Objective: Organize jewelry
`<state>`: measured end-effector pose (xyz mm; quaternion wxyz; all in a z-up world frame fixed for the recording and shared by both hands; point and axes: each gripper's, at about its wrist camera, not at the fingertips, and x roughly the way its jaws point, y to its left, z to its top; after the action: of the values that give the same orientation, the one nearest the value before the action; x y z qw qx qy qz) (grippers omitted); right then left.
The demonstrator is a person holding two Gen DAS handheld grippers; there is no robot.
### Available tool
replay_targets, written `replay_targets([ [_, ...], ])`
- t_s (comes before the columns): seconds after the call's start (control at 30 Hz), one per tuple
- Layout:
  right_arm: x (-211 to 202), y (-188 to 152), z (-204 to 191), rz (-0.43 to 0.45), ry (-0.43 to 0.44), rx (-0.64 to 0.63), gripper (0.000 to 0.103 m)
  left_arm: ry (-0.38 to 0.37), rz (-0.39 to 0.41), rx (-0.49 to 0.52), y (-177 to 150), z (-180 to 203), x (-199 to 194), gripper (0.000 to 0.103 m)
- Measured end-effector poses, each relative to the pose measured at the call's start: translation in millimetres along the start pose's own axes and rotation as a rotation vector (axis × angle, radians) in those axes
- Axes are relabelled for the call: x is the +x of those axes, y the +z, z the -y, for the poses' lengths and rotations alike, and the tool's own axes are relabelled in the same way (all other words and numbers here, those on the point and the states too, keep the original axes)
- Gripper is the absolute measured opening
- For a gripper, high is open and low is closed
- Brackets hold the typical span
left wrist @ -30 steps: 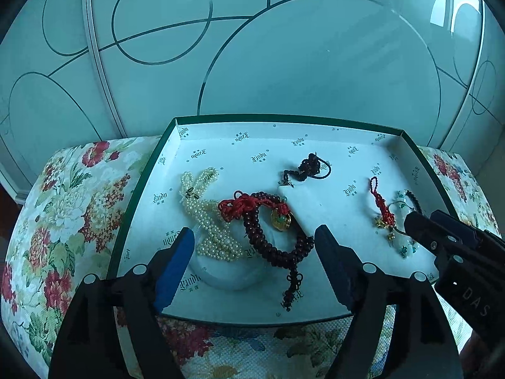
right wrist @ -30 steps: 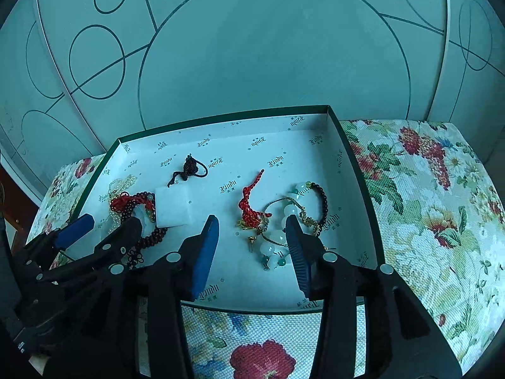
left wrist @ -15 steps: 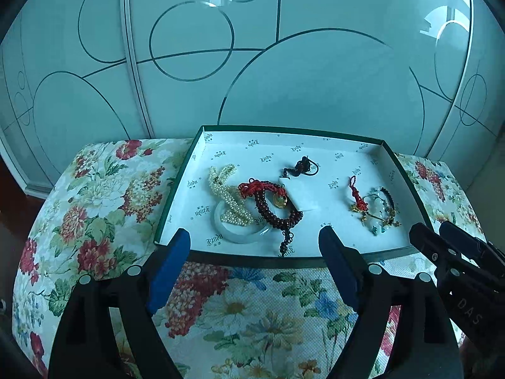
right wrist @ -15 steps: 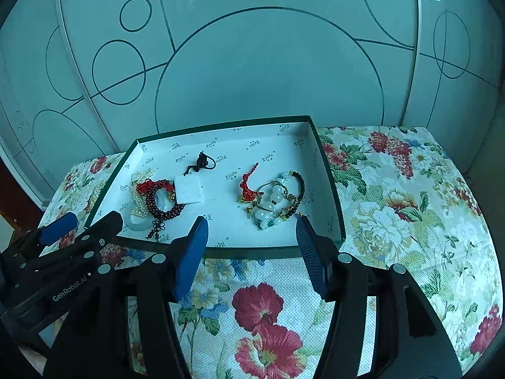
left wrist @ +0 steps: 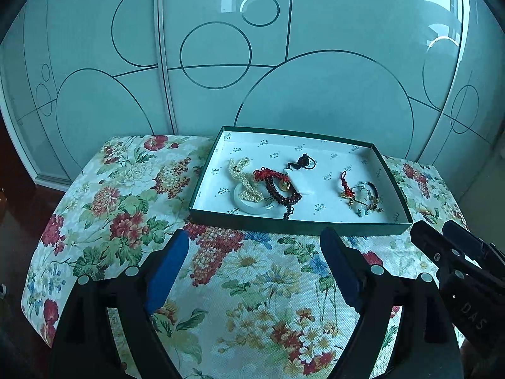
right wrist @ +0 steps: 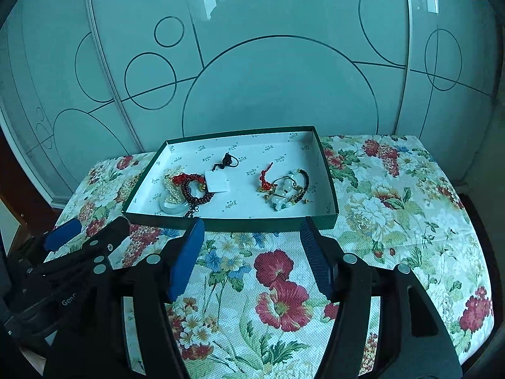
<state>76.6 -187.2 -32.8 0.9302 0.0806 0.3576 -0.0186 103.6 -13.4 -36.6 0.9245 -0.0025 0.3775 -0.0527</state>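
In the left wrist view, the left gripper (left wrist: pixel 254 248) gapes wide, holding nothing, at lower centre over the floral tablecloth (left wrist: pixel 110 202). Above it, right of centre, the green tray (left wrist: pixel 296 222) holds a pearl strand (left wrist: pixel 244 180), a dark bead bracelet (left wrist: pixel 281 192) and a jade-bead cluster (left wrist: pixel 363 195). At lower right, the right gripper (right wrist: pixel 251 229) is spread, holding nothing.

This looks like a bedroom at home. Big sliding closet doors (left wrist: pixel 221 63) with circle lines stand right behind a flowery tablecloth (right wrist: pixel 394 205).
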Motion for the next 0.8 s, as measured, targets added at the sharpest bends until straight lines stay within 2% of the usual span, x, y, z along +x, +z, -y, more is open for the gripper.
replay_targets([
  [0.4, -34.6, -12.4, -2.6, 0.022, 0.005, -0.008, 0.064, 0.0, 0.022, -0.012, -11.9, -1.2, -35.4, 0.086],
  [0.8, -46.1, -19.0, -5.6, 0.024, 0.012, -0.01, 0.064, 0.012, 0.022, -0.019, -19.9, -5.5, -46.7, 0.086],
])
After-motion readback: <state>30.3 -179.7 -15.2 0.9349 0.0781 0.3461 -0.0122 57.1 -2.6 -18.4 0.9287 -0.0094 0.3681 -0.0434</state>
